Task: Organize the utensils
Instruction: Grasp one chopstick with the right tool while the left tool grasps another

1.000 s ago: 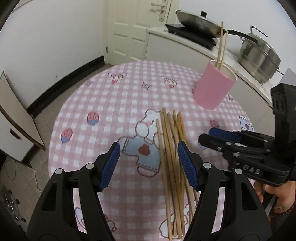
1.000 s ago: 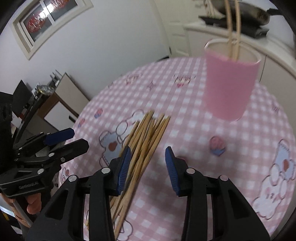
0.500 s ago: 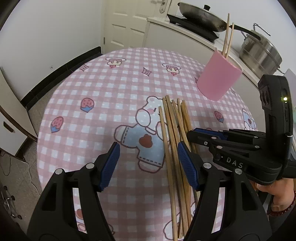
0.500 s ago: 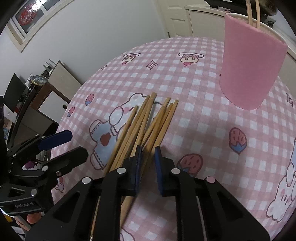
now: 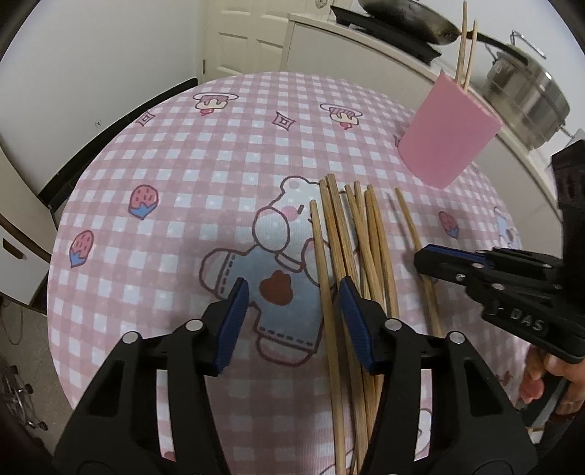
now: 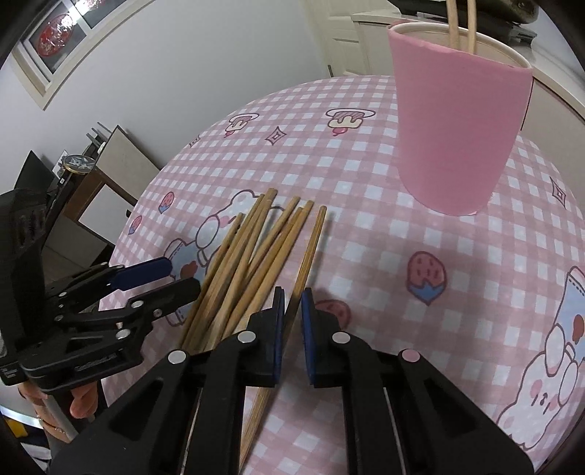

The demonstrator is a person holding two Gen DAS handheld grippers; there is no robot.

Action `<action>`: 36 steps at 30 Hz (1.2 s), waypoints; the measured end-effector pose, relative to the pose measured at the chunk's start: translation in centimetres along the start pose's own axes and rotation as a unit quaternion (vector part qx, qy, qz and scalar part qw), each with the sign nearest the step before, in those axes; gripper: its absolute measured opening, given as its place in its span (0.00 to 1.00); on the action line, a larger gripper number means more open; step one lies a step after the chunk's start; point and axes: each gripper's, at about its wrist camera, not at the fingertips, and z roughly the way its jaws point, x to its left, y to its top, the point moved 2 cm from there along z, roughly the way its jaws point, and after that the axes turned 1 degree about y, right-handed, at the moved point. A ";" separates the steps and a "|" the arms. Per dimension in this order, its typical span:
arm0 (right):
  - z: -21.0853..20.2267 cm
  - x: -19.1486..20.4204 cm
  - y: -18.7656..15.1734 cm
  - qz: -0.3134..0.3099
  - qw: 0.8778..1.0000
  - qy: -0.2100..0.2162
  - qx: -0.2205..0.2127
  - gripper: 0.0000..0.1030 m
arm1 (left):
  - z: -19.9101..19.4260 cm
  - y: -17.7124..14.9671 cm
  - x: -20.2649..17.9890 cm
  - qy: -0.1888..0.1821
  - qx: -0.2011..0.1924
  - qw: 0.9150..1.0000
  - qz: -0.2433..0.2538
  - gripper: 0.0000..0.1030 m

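Several wooden chopsticks [image 5: 365, 241] [image 6: 248, 255] lie in a loose bundle on the pink checked tablecloth [image 5: 182, 182] [image 6: 402, 329]. My right gripper [image 6: 292, 303] [image 5: 420, 259] is shut on a single chopstick [image 6: 310, 248] [image 5: 413, 226], which sits apart to the right of the bundle. My left gripper [image 5: 292, 321] [image 6: 179, 277] hangs low over the bundle's left side, its jaws closing. The leftmost chopstick [image 5: 325, 292] runs between its pads, untouched. A pink cup [image 5: 446, 135] [image 6: 453, 139] stands beyond, with two chopsticks [image 5: 464, 44] [image 6: 460, 22] upright in it.
Behind the round table runs a white counter with a dark pan [image 5: 402, 18] and a steel pot [image 5: 526, 98]. A white door [image 5: 248, 36] is at the back. Low furniture [image 6: 102, 175] stands off the table's left edge. A hand [image 5: 548, 380] holds the right gripper.
My right gripper has shut on one chopstick and drawn it away from the bundle. My left gripper has sunk toward the bundle and its jaws have narrowed.
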 end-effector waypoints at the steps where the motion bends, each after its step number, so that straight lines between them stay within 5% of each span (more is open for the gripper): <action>1: -0.1 -0.2 0.0 0.001 1.000 0.001 0.000 0.08 | 0.4 0.1 -0.2 0.011 0.003 1.000 0.005 0.45; 11: -0.3 -0.9 0.3 0.002 1.000 0.002 0.003 0.08 | 1.8 1.3 -1.3 0.067 0.004 0.997 0.037 0.39; 15: -0.1 -0.9 0.5 0.002 1.000 0.002 0.002 0.08 | 1.8 1.5 -1.7 0.067 0.003 0.997 0.049 0.09; 21: -1.0 -0.6 0.6 0.001 1.000 0.008 -0.010 0.07 | 1.2 1.5 -1.5 0.044 -0.007 0.999 0.029 0.06; 28: -4.2 0.2 1.2 -0.008 0.999 0.019 -0.043 0.06 | -4.5 2.0 -1.6 0.012 -0.069 0.997 0.014 0.06; 36: -9.9 2.2 2.0 -0.039 0.992 0.021 -0.114 0.05 | -13.9 3.2 -3.3 -0.024 -0.176 0.984 0.014 0.06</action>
